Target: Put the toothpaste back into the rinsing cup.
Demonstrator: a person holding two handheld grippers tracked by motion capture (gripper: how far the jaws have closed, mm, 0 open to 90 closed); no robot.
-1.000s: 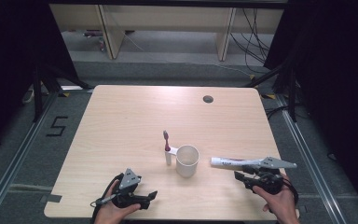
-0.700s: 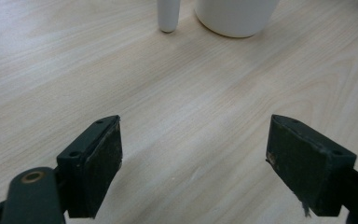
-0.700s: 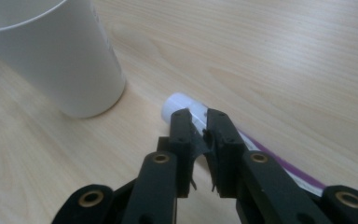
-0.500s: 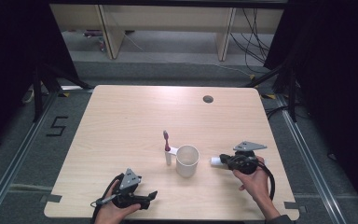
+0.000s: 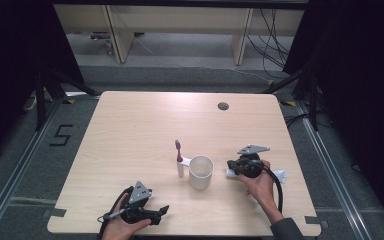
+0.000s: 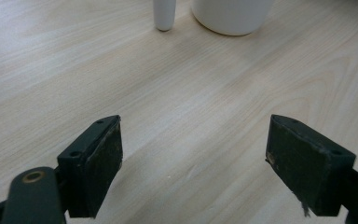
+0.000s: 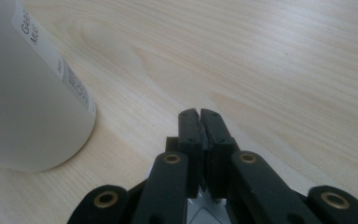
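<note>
High view: the right gripper [image 5: 231, 170] rests on a white tube [image 5: 279, 175] lying on the table [image 5: 130, 130] just right of the white cup [image 5: 201, 172]; the left gripper [image 5: 160, 212] idles near the front edge. Left gripper view: jaws wide apart, empty. Right gripper view: jaws pressed together on the tube's thin flat end beside the cup [image 7: 23, 88], so the grasp step appears complete; next, lift clear without nudging the cup.

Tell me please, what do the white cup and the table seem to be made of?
The cup looks like white plastic or glazed ceramic: smooth, plain wall with a faint sheen and a printed label in the right gripper view; I cannot tell which. The table looks like pale wood or a wood-pattern laminate: long grain lines, even matte surface.
</note>
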